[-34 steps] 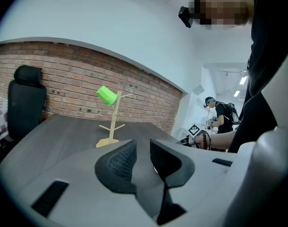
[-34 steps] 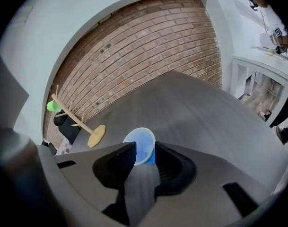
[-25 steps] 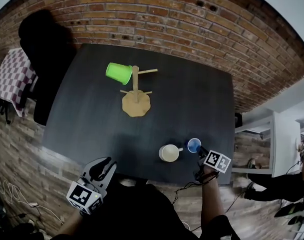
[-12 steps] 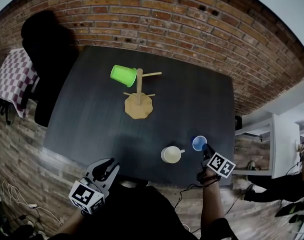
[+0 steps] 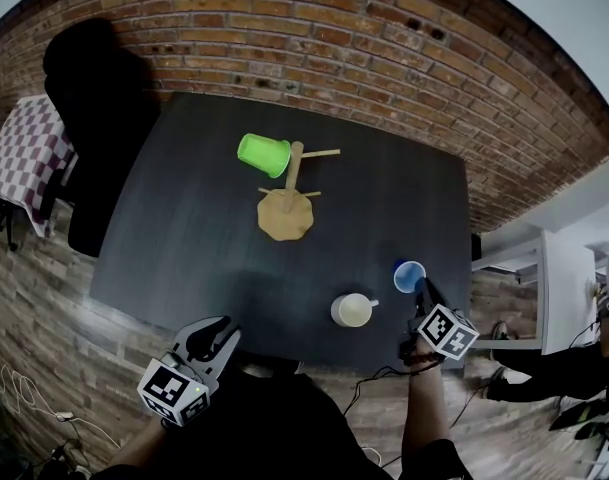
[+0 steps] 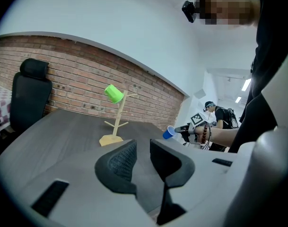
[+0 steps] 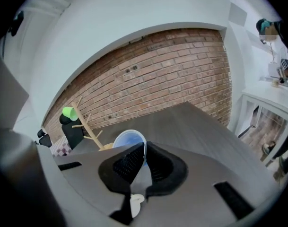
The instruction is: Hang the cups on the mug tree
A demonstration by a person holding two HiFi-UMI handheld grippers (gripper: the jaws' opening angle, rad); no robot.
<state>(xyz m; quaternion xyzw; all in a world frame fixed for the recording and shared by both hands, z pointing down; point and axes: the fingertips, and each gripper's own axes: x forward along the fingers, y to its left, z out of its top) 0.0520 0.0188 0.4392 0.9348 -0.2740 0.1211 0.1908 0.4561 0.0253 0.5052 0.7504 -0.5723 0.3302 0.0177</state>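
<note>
We are pinching the blue cup (image 5: 409, 276) by its rim with the right gripper (image 5: 421, 290), whose jaws have just been closing, above the table (image 5: 184, 228). The left gripper (image 5: 212, 330) is gaping empty. A cream mug (image 5: 352, 310) is standing beside the cup, toward the mug tree (image 5: 286, 208).

A dark table (image 5: 184, 218) stands against a red brick wall (image 5: 384, 28), with white wall (image 6: 110, 27) above. A black chair (image 5: 89, 98) stands at its far left corner, beside a checkered cloth (image 5: 19, 163). The floor (image 5: 34, 318) is wood plank, with cables (image 5: 24, 408) at near left.
</note>
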